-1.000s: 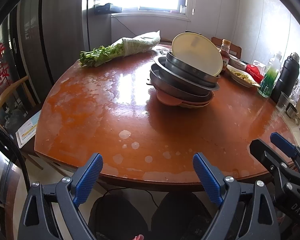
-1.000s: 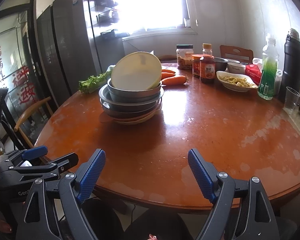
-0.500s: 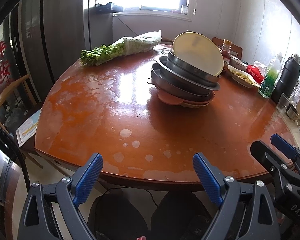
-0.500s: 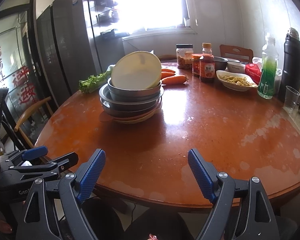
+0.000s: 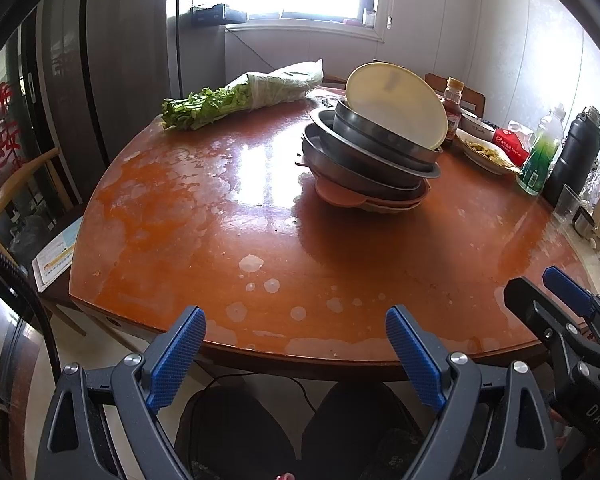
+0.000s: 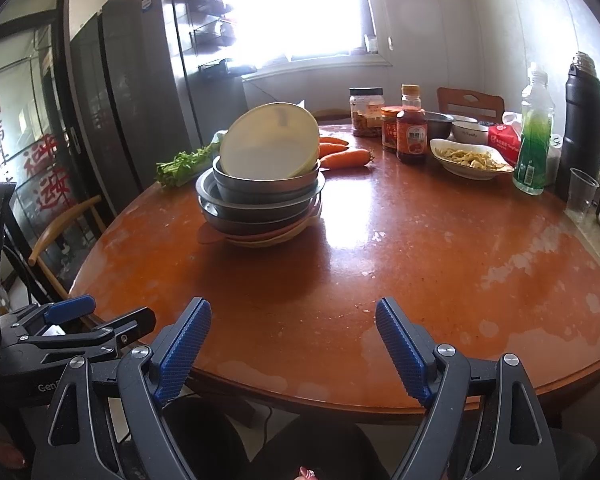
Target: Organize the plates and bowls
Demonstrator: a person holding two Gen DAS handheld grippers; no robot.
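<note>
A pile of dishes stands on the round brown table [image 5: 260, 248] [image 6: 420, 264]: several metal bowls [image 5: 364, 156] [image 6: 260, 196] nested on pink and beige plates [image 5: 364, 200] [image 6: 268, 236], with a cream plate [image 5: 396, 104] [image 6: 270, 142] leaning tilted on top. My left gripper [image 5: 296, 344] hangs open over the table's near edge, well short of the pile, nothing between its blue pads. My right gripper [image 6: 294, 340] is likewise open and empty at the near edge; it also shows at the right rim of the left wrist view [image 5: 556, 300].
Bagged leafy greens [image 5: 240, 96] lie at the far left. Carrots [image 6: 346, 158], jars and a sauce bottle [image 6: 411, 130], a dish of food [image 6: 470, 158], a green bottle [image 6: 536, 136], a black flask [image 6: 584, 120] and a plastic cup [image 6: 582, 194] crowd the far right. A wooden chair [image 6: 56, 236] stands left.
</note>
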